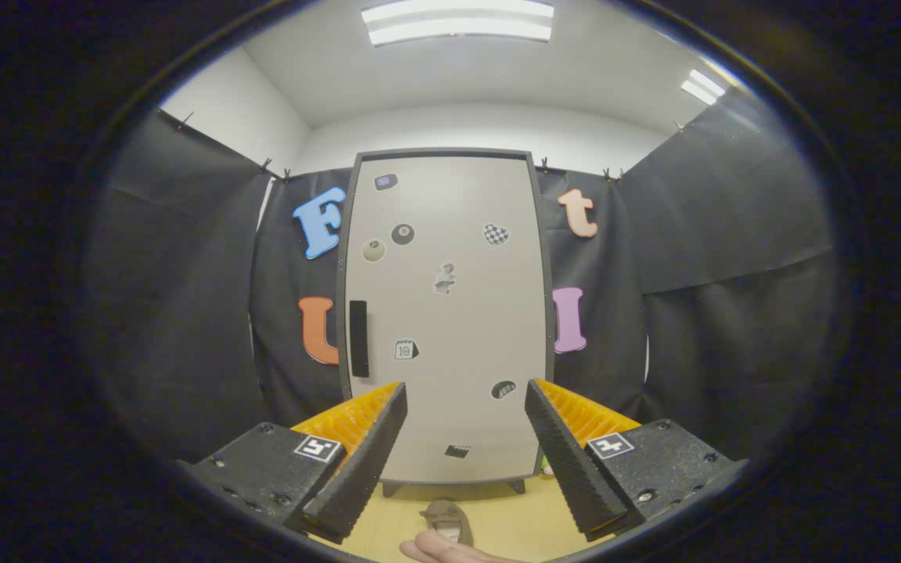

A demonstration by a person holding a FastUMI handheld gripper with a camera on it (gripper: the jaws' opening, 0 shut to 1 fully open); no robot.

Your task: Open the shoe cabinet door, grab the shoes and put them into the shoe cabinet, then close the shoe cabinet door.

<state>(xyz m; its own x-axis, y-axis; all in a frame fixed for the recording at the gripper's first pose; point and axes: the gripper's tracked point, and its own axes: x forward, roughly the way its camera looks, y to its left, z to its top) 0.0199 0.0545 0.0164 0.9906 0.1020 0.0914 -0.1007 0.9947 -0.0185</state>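
Observation:
A tall pale grey shoe cabinet with a dark frame stands upright straight ahead, its door shut. A black vertical handle sits on the door's left side, and several small stickers dot the door. My gripper is open, fingers wide apart, nothing between them, some way short of the cabinet. A greyish shoe lies on the wooden floor below and between the fingers, in front of the cabinet's feet. A person's hand shows just under the shoe.
Black cloth walls close in on both sides and behind the cabinet. A small green and pink thing peeks out at the cabinet's lower right corner. Ceiling lights glow overhead.

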